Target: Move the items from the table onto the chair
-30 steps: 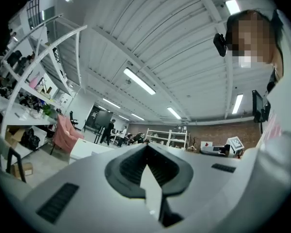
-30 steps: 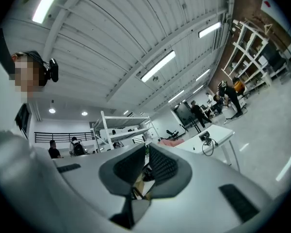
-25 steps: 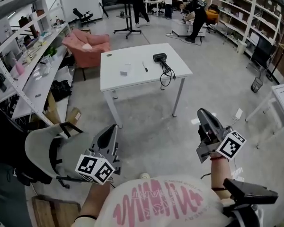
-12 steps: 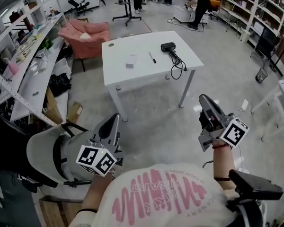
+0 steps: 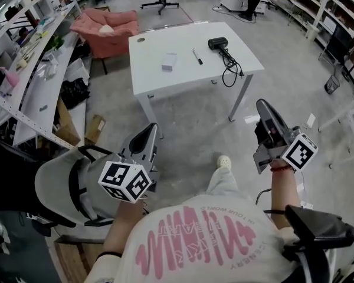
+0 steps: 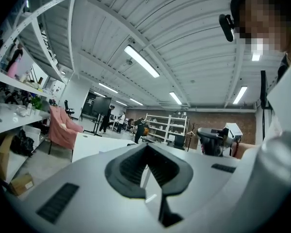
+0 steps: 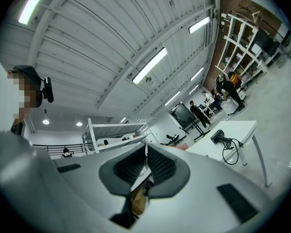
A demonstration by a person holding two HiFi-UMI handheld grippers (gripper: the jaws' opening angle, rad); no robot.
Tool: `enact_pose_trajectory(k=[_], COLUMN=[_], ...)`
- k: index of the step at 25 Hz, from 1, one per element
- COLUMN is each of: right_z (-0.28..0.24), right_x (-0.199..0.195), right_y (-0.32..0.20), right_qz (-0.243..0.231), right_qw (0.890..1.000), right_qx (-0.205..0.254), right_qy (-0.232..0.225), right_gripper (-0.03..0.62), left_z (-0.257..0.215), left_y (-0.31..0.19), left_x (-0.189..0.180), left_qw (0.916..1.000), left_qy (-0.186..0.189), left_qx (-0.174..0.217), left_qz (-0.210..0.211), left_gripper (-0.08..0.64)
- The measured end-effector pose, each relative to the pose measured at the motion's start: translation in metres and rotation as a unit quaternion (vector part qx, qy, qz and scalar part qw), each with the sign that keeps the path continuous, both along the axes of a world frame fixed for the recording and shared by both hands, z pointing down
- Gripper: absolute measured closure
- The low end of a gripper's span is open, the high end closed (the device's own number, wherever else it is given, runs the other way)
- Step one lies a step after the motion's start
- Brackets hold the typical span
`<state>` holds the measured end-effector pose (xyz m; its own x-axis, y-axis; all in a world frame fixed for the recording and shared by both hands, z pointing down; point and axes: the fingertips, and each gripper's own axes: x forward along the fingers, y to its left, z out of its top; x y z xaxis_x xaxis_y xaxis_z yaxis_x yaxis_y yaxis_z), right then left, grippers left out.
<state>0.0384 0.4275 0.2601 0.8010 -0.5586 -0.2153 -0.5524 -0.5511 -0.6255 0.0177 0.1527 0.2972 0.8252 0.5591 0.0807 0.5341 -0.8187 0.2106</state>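
Both my grippers are clenched shut with nothing between the jaws: the left gripper point(image 5: 150, 130) and the right gripper point(image 5: 264, 107) are held in front of me, well apart from the table point(image 5: 165, 84). All the items lie on it, far from me, so I judge that the step in hand is only the approach and nothing is moved yet.

To do this step well, I should come near the table edge first and open the jaws before I reach, not over the item. The black dryer point(image 5: 217, 42) (I think it is a hair dryer; it is too small here to be sure) has a cord point(image 5: 230, 71) that hangs over the near right edge. I would take the body with one gripper and mind the cord so it does not catch the table leg. The pen point(image 5: 197, 56) is thin and needs a grip across its barrel. The white pad point(image 5: 169, 61) lies flat, so probably it is easier to slide it to the edge first.

Count: one table; three items on it, namely one dryer, one pen, one pad. Two chairs: one pink armchair point(image 5: 109, 31) far left behind the table, one grey chair point(image 5: 56, 184) near left beside my left gripper. Which chair is meant, I cannot tell.
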Motion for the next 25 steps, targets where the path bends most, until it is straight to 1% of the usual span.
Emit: enact_pose_trajectory(k=[3, 5, 7, 9, 14, 18, 21, 25], right_z=[0.007, 0.015, 0.020, 0.021, 0.023, 0.030, 0.028, 0.027], right_x=[0.010, 0.019, 0.030, 0.042, 0.080, 0.120, 0.159, 0.212], right_y=[-0.002, -0.006, -0.013, -0.020, -0.030, -0.042, -0.046, -0.048], right_qz=[0.001, -0.001, -0.008, -0.019, -0.046, -0.073, -0.080, -0.097], right_qw=[1.000, 1.000, 0.999, 0.998, 0.996, 0.993, 0.992, 0.989], right_qx=[0.003, -0.013, -0.042, -0.060, -0.073, -0.085, -0.093, -0.107], right_qy=[-0.008, -0.018, -0.020, -0.014, -0.017, -0.028, -0.024, -0.034], right_gripper=[0.575, 0.574, 0.574, 0.574, 0.575, 0.575, 0.575, 0.575], left_z=[-0.004, -0.003, 0.001, 0.004, 0.002, 0.001, 0.003, 0.007], left_y=[0.000, 0.001, 0.001, -0.001, -0.008, -0.018, -0.023, -0.018], left_x=[0.005, 0.011, 0.016, 0.022, 0.044, 0.072, 0.102, 0.144], left_qw=[0.9998, 0.9995, 0.9996, 0.9998, 0.9991, 0.9980, 0.9967, 0.9954], left_qy=[0.015, 0.018, 0.011, 0.002, -0.008, -0.009, -0.012, -0.027], left_qx=[-0.010, -0.021, -0.020, -0.012, -0.014, -0.010, -0.013, -0.010], left_qz=[-0.012, -0.017, -0.016, -0.018, -0.039, -0.063, -0.080, -0.091], left_gripper=[0.549, 0.549, 0.549, 0.549, 0.549, 0.549, 0.549, 0.550])
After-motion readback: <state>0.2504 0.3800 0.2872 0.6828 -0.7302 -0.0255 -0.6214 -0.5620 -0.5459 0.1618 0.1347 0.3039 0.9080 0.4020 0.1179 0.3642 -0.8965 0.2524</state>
